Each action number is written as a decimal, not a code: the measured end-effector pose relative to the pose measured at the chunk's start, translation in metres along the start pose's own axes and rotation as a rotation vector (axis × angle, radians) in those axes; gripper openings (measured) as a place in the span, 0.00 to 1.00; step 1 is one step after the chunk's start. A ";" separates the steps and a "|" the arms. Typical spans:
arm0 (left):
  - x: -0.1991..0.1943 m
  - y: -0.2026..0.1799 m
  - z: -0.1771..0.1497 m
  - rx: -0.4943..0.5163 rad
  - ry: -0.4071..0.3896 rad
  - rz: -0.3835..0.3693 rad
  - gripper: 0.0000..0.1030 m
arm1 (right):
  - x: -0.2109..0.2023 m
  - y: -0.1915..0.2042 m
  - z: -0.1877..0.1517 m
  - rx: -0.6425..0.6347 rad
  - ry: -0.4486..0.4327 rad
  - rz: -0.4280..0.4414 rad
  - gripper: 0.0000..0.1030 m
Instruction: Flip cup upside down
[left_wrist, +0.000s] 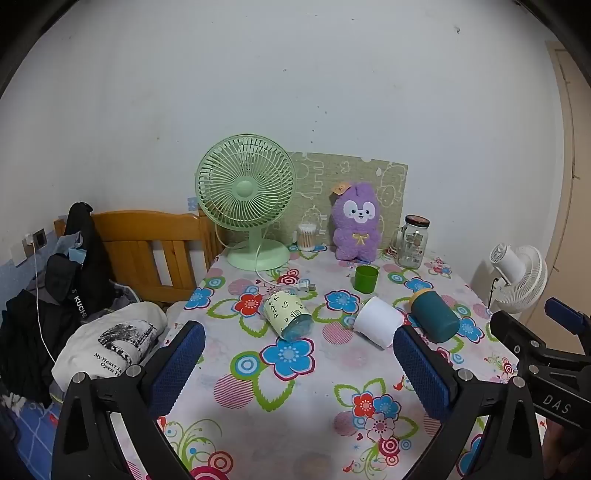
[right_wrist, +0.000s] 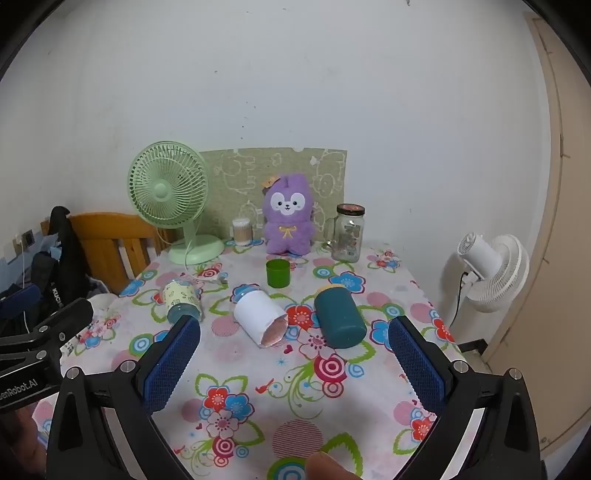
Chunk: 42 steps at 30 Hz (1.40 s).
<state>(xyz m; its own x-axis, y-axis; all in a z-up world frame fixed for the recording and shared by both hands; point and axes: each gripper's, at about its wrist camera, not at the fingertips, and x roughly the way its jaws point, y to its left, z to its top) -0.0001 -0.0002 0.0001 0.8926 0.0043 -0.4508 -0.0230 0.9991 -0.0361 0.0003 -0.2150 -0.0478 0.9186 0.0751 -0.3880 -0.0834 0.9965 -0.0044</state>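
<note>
A small green cup (left_wrist: 366, 278) stands upright, mouth up, on the flowered tablecloth (left_wrist: 295, 398) in front of the purple plush; it also shows in the right wrist view (right_wrist: 278, 273). My left gripper (left_wrist: 299, 354) is open and empty, hovering above the near part of the table, well short of the cup. My right gripper (right_wrist: 293, 350) is open and empty too, at a similar distance. The right gripper's body shows at the right edge of the left wrist view (left_wrist: 546, 354).
Three cylinders lie on their sides mid-table: a pale-yellow one (left_wrist: 290, 314), a white one (left_wrist: 376, 320) and a dark teal one (left_wrist: 436, 315). Behind stand a green fan (left_wrist: 246, 199), purple plush (left_wrist: 356, 225), glass jar (left_wrist: 413, 242) and cotton-swab tub (left_wrist: 307, 236). A bed with clothes lies left; a white fan (left_wrist: 521, 275) stands right.
</note>
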 end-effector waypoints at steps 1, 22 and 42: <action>0.000 0.000 0.000 0.001 0.003 0.002 1.00 | 0.000 0.000 0.000 0.009 -0.013 0.000 1.00; 0.002 -0.001 0.000 -0.001 0.011 -0.001 1.00 | 0.005 0.001 -0.003 -0.003 -0.003 -0.006 1.00; 0.002 -0.004 -0.005 0.000 0.014 -0.001 1.00 | 0.003 0.002 -0.008 -0.006 0.004 -0.009 1.00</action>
<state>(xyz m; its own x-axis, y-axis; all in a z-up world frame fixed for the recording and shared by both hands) -0.0007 -0.0046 -0.0051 0.8863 0.0031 -0.4631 -0.0224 0.9991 -0.0361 -0.0005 -0.2130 -0.0561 0.9178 0.0662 -0.3914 -0.0776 0.9969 -0.0133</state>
